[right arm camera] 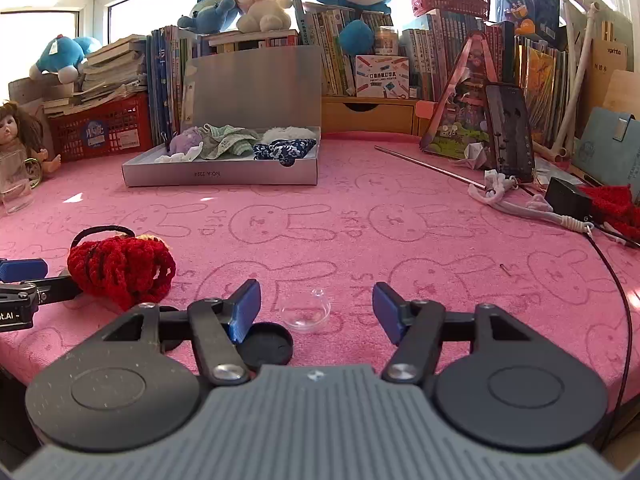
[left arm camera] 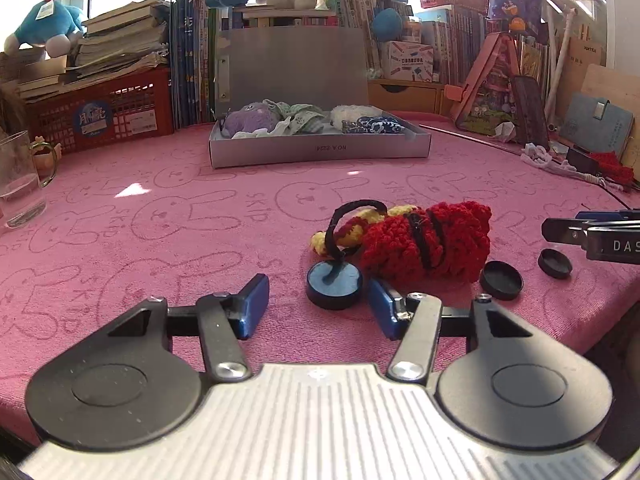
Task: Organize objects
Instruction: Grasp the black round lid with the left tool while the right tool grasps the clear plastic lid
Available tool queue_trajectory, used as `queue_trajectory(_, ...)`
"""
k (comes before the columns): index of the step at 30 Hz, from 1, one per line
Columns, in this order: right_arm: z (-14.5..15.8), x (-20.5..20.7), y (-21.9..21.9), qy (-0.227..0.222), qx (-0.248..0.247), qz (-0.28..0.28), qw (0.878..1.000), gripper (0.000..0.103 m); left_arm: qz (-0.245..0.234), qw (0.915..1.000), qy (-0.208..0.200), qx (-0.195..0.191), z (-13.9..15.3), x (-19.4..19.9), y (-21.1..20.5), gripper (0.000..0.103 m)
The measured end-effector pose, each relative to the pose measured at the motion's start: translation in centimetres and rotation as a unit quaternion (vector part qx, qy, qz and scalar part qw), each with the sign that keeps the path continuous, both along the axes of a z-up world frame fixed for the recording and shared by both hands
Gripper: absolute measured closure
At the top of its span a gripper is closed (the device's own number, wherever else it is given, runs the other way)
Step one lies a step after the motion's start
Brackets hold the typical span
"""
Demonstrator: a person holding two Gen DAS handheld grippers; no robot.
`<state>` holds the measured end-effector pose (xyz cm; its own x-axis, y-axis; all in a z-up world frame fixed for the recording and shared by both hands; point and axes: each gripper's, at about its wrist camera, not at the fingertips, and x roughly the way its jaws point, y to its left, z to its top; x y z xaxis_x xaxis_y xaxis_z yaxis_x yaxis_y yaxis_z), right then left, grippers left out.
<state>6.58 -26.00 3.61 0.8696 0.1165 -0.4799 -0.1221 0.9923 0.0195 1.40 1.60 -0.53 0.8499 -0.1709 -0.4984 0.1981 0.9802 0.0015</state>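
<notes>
A red and yellow crochet piece (left arm camera: 424, 240) with a black hair band around it lies on the pink cloth. Just in front of it stands a black round base with a blue top (left arm camera: 334, 286). It sits between the fingers of my left gripper (left arm camera: 318, 300), close to the right finger, and the jaws stand apart from it. My right gripper (right arm camera: 316, 300) is open around a small clear glass dome (right arm camera: 306, 312) without touching it. A black cap (right arm camera: 266, 344) lies under its left finger. Two more black caps (left arm camera: 501, 280) (left arm camera: 555, 263) lie to the right of the crochet piece (right arm camera: 120, 268).
An open grey box (left arm camera: 320, 154) (right arm camera: 200, 178) with several cloth pieces stands at the back. A glass mug (left arm camera: 20, 184) is at the far left, near a doll (right arm camera: 16, 132). A metal rod (right arm camera: 428, 166), a white cord (right arm camera: 520, 204) and a black cable (right arm camera: 624, 292) lie right. Books and plush toys line the back.
</notes>
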Motion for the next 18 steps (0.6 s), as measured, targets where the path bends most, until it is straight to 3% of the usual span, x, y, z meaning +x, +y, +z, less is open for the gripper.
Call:
queue_trajectory(15, -0.8, 0.6, 0.8, 0.016, -0.017, 0.002, 1.000, 0.060, 0.005, 1.0000, -0.002, 0.005, -0.3, 0.7, -0.7, 0.042)
queue_trajectory(18, -0.8, 0.7, 0.9, 0.019, -0.020, 0.001, 1.000, 0.069, 0.008, 1.0000, -0.003, 0.003, -0.2, 0.7, -0.6, 0.054)
